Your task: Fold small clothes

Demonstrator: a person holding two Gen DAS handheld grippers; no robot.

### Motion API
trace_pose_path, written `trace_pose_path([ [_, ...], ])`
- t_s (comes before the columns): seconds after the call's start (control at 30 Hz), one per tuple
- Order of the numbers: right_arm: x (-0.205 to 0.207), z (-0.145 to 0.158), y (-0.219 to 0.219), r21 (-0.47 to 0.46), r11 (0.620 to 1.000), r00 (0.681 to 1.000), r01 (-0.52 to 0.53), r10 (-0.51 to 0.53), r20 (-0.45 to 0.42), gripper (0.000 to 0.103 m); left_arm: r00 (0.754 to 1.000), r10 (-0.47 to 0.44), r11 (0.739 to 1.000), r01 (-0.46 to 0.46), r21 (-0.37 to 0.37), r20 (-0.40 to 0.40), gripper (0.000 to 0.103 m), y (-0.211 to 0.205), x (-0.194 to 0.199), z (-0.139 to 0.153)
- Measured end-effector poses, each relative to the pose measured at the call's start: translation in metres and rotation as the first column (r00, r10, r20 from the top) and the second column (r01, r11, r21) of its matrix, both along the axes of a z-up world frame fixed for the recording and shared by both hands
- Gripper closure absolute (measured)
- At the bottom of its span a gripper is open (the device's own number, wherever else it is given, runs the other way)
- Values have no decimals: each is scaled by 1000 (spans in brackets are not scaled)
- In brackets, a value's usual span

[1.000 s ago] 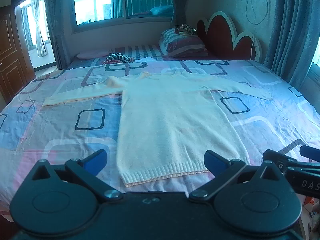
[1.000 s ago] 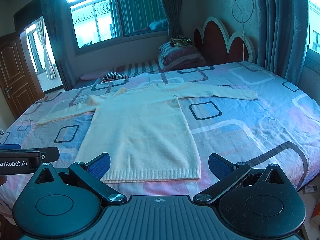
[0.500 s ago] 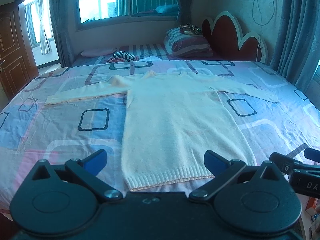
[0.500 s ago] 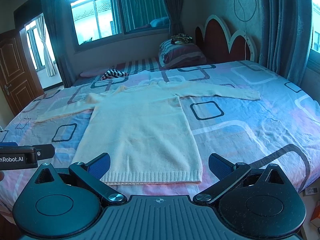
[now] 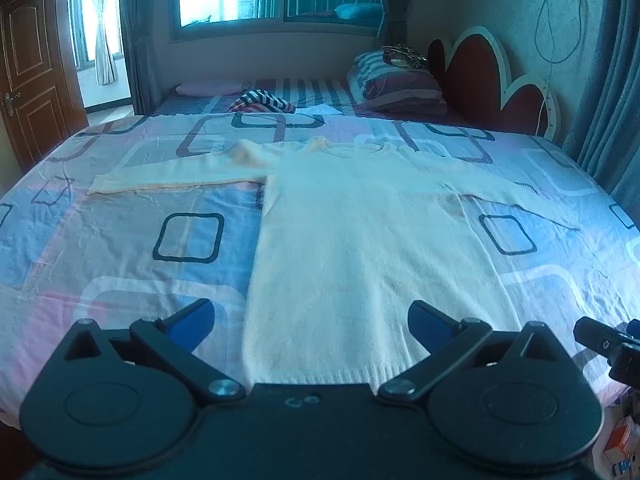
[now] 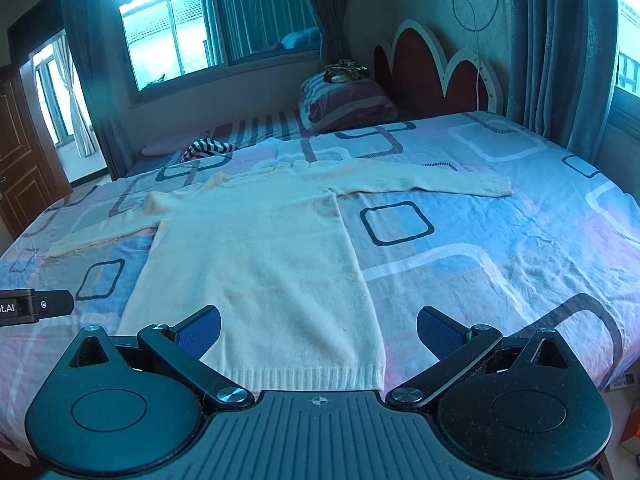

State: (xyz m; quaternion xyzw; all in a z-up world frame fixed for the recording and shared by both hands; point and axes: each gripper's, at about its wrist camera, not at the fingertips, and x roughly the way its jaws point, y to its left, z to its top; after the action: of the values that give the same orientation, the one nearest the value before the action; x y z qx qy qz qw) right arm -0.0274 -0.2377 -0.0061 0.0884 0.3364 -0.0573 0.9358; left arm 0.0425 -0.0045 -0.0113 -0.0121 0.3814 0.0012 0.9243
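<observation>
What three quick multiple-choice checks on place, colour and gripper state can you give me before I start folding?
1. Where does the cream knitted long-sleeved sweater lie?
A. Flat on the patterned bedsheet
B. On the striped pillow
C. On the floor

2. What colour are the gripper finger pads?
A. Red
B. Blue
C. White

3. What state is the right gripper in?
A. Shut on the hem
B. Shut on a sleeve
C. Open

Key: 1 A, its body and both sleeves are spread on the sheet; 2 B, both views show blue pads; 3 C, its fingers stand wide apart, holding nothing.
</observation>
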Motion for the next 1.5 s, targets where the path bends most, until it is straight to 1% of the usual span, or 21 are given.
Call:
trace_pose_path([
  [0.33,49,-9,-31,14,1000,1000,9,-9,-7,0,997,73,997,-72,-34,8,1,-1,46,-7],
  [0.53,83,-18,-58,17,999,999,29,-29,-21,0,995,103,994,-103,-26,15,1,-4,73,-14],
  [0.77,120,-26,-85,-4,1000,999,16,-17,-40,0,989,151,988,-151,-39,1,1,-11,101,-23],
  [1.0,155,-38,-115,-16,1000,998,17,-17,-54,0,987,163,987,-163,-5,11,1,-24,132,-32],
  [1.13,175,-47,-138,-3,1000,998,20,-20,-58,0,985,175,984,-175,-21,-1,1,-31,148,-36],
  [1.2,186,-52,-150,5,999,998,34,-34,-58,0,984,178,984,-178,-21,-7,1,-34,156,-38],
  [1.3,201,-60,-169,15,998,996,56,-55,-63,0,983,185,983,-185,2,-8,1,-42,169,-42],
  [1.5,233,-75,-197,1,997,993,83,-82,-80,0,982,186,982,-186,16,-12,1,-53,191,-49],
])
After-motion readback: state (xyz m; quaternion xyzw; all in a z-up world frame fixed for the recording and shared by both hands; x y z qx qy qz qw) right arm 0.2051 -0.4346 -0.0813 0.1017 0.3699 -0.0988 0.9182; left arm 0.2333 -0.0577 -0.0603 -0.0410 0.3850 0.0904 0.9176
